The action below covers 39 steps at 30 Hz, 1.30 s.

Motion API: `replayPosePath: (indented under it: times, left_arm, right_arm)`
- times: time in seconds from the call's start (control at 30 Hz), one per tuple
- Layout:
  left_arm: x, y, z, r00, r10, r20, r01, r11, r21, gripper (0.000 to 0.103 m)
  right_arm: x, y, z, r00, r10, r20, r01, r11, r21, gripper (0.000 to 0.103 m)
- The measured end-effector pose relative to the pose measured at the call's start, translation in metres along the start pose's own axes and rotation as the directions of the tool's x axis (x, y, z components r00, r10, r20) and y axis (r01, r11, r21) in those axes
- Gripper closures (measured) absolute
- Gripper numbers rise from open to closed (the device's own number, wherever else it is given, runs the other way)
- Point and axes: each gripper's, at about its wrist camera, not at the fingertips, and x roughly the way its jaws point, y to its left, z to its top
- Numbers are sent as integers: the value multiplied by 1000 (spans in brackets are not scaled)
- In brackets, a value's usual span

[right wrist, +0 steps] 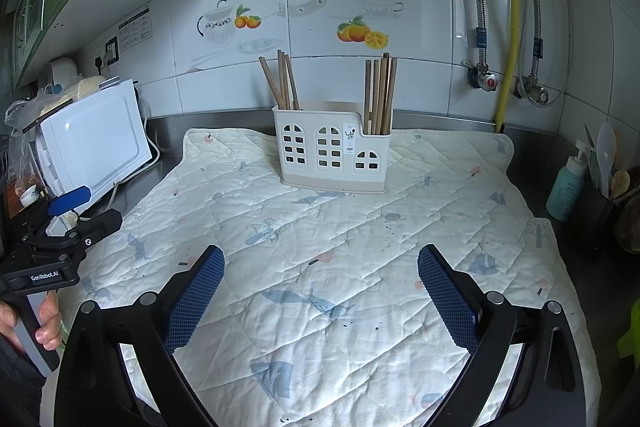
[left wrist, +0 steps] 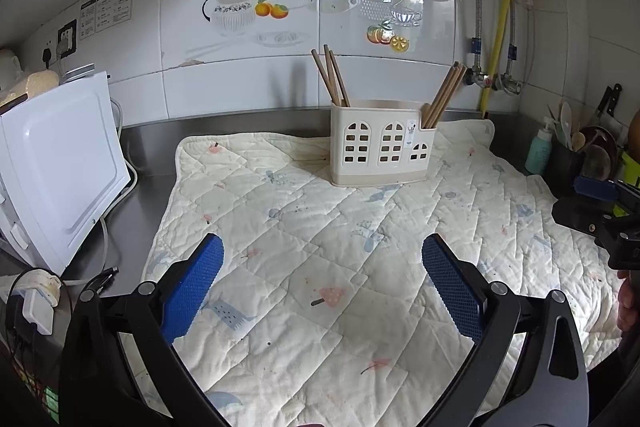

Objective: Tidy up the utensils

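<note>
A cream utensil holder (left wrist: 380, 147) with window cut-outs stands at the back of a quilted mat (left wrist: 340, 247); it also shows in the right wrist view (right wrist: 332, 151). Wooden chopsticks stand in its left compartment (left wrist: 330, 77) and in its right compartment (left wrist: 442, 95); the right wrist view shows both bunches (right wrist: 282, 79) (right wrist: 380, 91). My left gripper (left wrist: 322, 251) is open and empty above the mat's near part. My right gripper (right wrist: 320, 263) is open and empty too. Each gripper shows at the edge of the other's view.
A white appliance (left wrist: 60, 167) stands at the left with cables and a plug (left wrist: 36, 307). A teal pump bottle (right wrist: 568, 187) and a dark container of spoons (right wrist: 612, 179) stand at the right. Tiled wall and pipes (right wrist: 508, 27) lie behind.
</note>
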Motion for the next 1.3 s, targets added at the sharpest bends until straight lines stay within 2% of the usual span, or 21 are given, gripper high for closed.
replayPosePath:
  times: [1.3]
  left_arm:
    - [0, -11, -1, 1000, -13, -12, 14, 1000, 18, 5]
  right_arm:
    - [2, -6, -6, 1000, -5, -11, 5, 1000, 12, 8]
